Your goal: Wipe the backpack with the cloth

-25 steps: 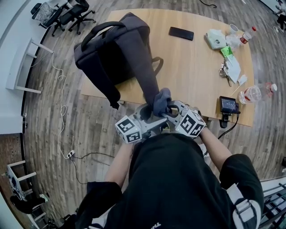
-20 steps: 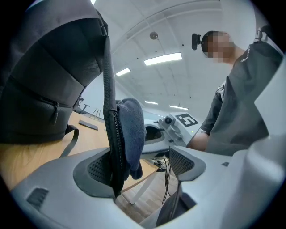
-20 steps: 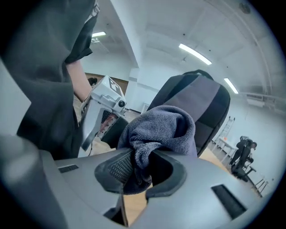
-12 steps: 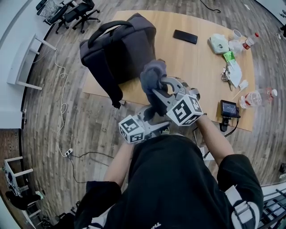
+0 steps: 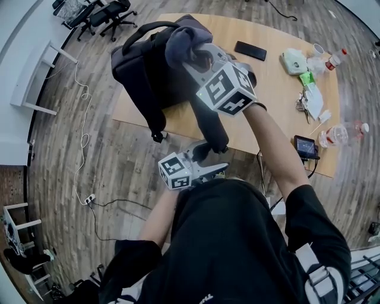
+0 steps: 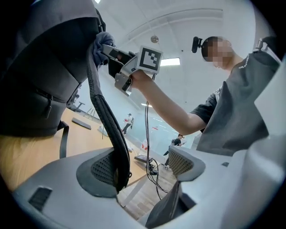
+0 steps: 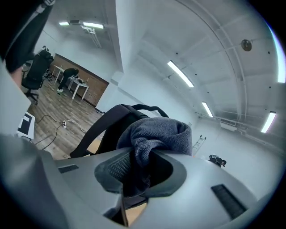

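A dark grey backpack (image 5: 148, 71) stands upright on the left end of the wooden table (image 5: 267, 101). My right gripper (image 5: 196, 56) is raised to the backpack's top and is shut on a bunched grey cloth (image 5: 184, 41), which bulges out over its jaws (image 7: 156, 132). One shoulder strap (image 5: 208, 119) hangs down off the table edge to my left gripper (image 5: 208, 155). In the left gripper view that strap (image 6: 105, 116) lies against one pad only. A wide gap separates it from the other pad, so the left gripper (image 6: 147, 165) stands open.
A black phone (image 5: 250, 50) lies behind the backpack. A white case (image 5: 292, 59), keys, bottles (image 5: 338, 127) and a small screen device (image 5: 304, 144) crowd the table's right end. Office chairs (image 5: 98, 12) stand at the far left, and a cable (image 5: 83, 136) trails across the floor.
My right gripper has risen with the cloth from the table's near edge, by the strap's end, up to the backpack's top. The left gripper has stayed in place.
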Demonstrator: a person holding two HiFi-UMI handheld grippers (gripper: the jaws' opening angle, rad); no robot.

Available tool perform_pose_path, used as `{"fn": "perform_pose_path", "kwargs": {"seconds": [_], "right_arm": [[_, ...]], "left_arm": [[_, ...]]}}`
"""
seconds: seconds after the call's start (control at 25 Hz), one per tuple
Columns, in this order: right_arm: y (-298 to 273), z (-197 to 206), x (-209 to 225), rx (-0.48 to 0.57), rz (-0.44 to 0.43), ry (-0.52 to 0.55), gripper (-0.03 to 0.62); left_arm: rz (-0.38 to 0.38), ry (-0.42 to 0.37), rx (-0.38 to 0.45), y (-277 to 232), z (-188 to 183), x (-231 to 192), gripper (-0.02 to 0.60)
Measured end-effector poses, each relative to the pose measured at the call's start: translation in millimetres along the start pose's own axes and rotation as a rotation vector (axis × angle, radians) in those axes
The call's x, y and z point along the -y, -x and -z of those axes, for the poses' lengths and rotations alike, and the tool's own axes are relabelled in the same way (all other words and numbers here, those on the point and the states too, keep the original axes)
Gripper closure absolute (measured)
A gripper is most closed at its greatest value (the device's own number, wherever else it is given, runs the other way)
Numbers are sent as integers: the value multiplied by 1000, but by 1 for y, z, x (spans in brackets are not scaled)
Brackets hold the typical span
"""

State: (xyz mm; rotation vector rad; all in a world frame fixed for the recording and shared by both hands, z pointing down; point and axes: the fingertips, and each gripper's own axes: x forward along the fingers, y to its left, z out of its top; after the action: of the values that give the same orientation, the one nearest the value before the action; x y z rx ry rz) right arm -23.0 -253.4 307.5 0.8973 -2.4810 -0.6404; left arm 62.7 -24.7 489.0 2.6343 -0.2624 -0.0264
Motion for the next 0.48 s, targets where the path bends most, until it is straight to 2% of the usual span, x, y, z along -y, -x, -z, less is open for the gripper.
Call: {"fn": "perform_pose_path", "kwargs": {"seconds": [0.32,0.4,0.48], "right_arm": [[-6,-21,25,25,35,18,516],[0,-13,13,20,15,35,517],[9,3,-11,-12,-51,48,517]], "left_arm": [[38,4,-41,-3,4,3,219],[56,12,-49,-7,8,6,219],[63,25,-44,-9,9,7,219]]}}
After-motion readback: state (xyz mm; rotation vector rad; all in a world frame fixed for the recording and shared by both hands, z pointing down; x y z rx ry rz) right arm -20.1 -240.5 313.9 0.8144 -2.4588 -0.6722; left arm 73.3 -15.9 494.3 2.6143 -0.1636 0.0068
